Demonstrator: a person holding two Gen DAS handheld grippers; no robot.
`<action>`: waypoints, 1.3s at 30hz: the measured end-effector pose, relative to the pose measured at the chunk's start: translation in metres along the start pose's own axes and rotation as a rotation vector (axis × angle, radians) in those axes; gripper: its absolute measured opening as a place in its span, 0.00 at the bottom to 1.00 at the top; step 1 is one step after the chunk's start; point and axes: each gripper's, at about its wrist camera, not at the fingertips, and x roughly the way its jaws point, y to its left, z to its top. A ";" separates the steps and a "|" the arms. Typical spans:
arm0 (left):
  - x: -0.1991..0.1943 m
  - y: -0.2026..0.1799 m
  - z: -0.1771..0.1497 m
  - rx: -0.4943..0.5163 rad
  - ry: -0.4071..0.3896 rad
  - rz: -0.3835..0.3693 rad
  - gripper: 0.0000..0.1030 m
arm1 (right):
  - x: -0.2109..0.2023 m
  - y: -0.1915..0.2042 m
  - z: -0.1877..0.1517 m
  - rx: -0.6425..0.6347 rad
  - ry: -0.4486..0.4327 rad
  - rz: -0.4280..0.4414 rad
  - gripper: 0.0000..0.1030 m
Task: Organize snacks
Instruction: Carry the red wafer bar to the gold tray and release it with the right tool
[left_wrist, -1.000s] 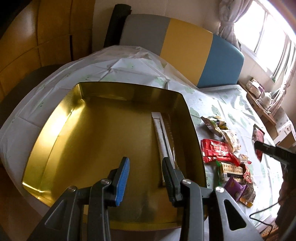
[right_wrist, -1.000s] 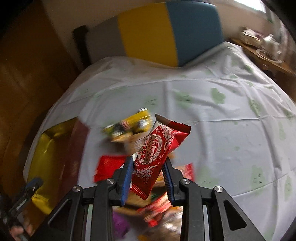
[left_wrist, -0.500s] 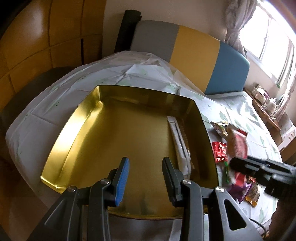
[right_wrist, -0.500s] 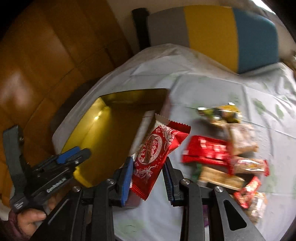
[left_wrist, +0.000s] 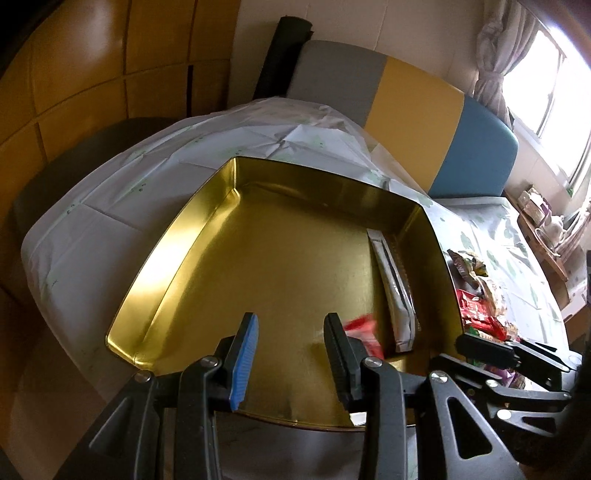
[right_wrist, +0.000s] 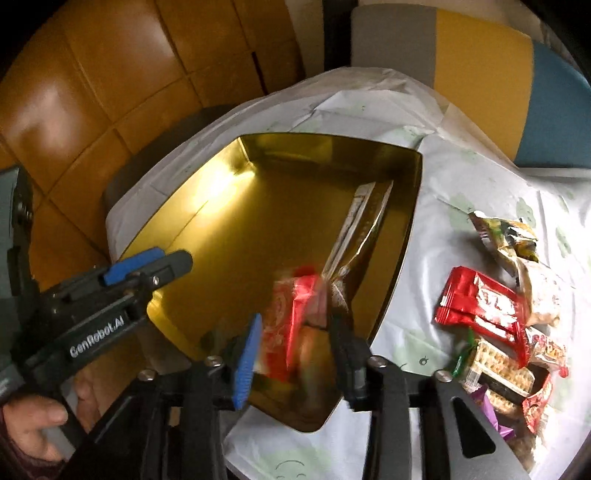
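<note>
A gold tin tray lies on the white tablecloth. A long silver packet lies along its right wall. My right gripper is over the tray's near right corner with its jaws apart; a blurred red snack packet is between them, dropping loose. That packet shows in the left wrist view inside the tray. My left gripper is open and empty over the tray's near edge. The right gripper also shows in the left wrist view.
A pile of snack packets lies on the cloth right of the tray. A grey, yellow and blue headboard stands behind the table. Wooden panels are at left. A side table with a teapot is at far right.
My right gripper has carried the red packet left over the tray and opened; the packet is falling into the tray. My left gripper has drawn back slightly.
</note>
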 end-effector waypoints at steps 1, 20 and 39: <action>0.000 0.000 0.000 0.001 0.001 -0.002 0.36 | -0.001 -0.001 -0.001 0.002 -0.003 -0.008 0.44; -0.006 -0.031 -0.007 0.101 -0.007 -0.022 0.36 | -0.076 -0.069 -0.043 0.208 -0.131 -0.140 0.58; -0.009 -0.089 -0.014 0.277 0.002 -0.055 0.36 | -0.154 -0.233 -0.093 0.422 -0.174 -0.491 0.66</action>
